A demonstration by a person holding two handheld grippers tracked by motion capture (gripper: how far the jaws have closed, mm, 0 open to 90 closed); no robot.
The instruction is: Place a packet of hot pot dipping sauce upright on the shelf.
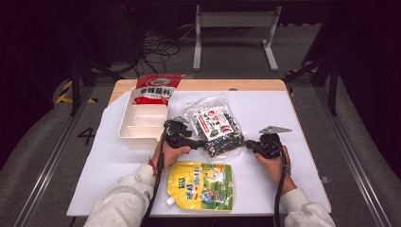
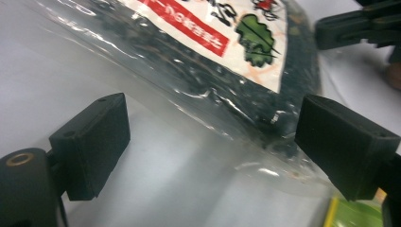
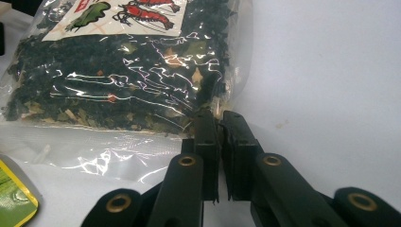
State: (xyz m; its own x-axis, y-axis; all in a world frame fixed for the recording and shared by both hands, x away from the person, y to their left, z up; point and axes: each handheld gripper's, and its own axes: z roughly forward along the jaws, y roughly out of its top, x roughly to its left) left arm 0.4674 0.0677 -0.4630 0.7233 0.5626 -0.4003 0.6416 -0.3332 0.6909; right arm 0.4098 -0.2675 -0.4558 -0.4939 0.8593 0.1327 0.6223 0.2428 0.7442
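Note:
A clear bag of dark dried seaweed (image 1: 216,125) with a red and white label lies in the middle of the table. My left gripper (image 1: 203,144) reaches its near left edge from the left. In the left gripper view the bag (image 2: 213,71) has its clear edge between my wide-apart jaws, so the left gripper (image 2: 213,142) is open. My right gripper (image 1: 248,145) comes in from the right. In the right gripper view it (image 3: 220,123) is shut on the clear side seam of the bag (image 3: 123,80).
A white divided tray (image 1: 124,127) stands at the left, with a red packet (image 1: 153,87) leaning at its far end. A yellow-green spout pouch (image 1: 203,184) lies flat near the front edge. A white sheet (image 1: 274,109) covers the wooden table.

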